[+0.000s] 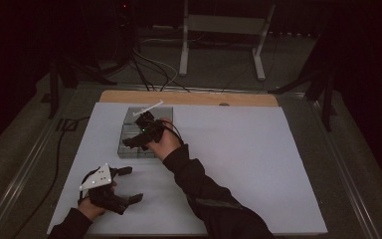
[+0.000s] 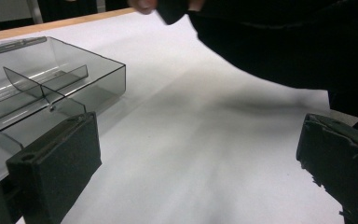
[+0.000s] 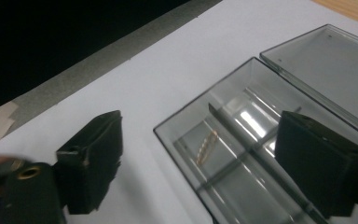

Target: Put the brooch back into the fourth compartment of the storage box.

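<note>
A clear grey plastic box [image 1: 129, 149] with divided compartments lies on the white board, its lid [image 3: 326, 65] folded open at the far end. A small gold twisted piece [image 3: 207, 146] rests in one compartment. My right gripper [image 1: 137, 132] hovers over the box, open and holding nothing; in the right gripper view [image 3: 206, 163] one jaw stands outside the box's wall and the other over the compartments. My left gripper [image 1: 132, 184] rests near the board's front left, open and empty, with the box [image 2: 51, 88] ahead and to its left [image 2: 198, 168].
The white board [image 1: 238, 164] covers most of the wooden table [image 1: 189, 97]. The person's dark sleeve [image 2: 270, 42] crosses above the left gripper. Cables and a white stand's legs [image 1: 184, 59] lie on the floor beyond the table.
</note>
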`<state>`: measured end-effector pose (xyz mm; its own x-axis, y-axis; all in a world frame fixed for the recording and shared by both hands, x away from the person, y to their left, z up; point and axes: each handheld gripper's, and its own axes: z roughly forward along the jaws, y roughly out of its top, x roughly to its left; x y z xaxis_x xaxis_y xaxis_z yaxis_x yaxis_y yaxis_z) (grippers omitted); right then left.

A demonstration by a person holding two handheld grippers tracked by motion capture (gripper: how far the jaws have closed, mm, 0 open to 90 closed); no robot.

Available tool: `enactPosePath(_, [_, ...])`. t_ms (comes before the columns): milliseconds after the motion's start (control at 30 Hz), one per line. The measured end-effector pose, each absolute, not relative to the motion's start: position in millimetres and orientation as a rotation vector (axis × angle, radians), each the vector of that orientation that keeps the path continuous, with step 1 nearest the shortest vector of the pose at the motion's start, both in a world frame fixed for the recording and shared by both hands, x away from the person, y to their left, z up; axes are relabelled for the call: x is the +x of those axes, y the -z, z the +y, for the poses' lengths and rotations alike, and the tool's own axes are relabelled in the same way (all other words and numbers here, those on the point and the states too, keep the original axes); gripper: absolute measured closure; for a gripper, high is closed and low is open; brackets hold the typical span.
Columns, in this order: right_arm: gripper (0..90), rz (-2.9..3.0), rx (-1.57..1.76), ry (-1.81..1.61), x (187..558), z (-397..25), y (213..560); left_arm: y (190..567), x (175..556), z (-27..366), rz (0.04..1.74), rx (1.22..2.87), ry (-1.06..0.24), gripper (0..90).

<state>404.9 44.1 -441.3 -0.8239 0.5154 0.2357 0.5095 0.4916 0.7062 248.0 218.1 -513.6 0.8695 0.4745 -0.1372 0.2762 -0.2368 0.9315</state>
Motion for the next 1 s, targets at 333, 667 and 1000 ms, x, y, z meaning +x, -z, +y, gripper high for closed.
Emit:
enactPosePath(333, [0.0,2.637,0.881,-1.383,396,-7,431,514,256,210,0.551,1.840,-0.195,1.3])
enactPosePath(667, [0.0,2.568,0.858,-1.403,370,-72,423,515,258,205,0.521,1.862,-0.182,1.3])
enactPosePath(1000, [0.0,2.532,0.874,-1.396,344,-130,430,514,257,208,0.529,1.854,-0.189,1.3])
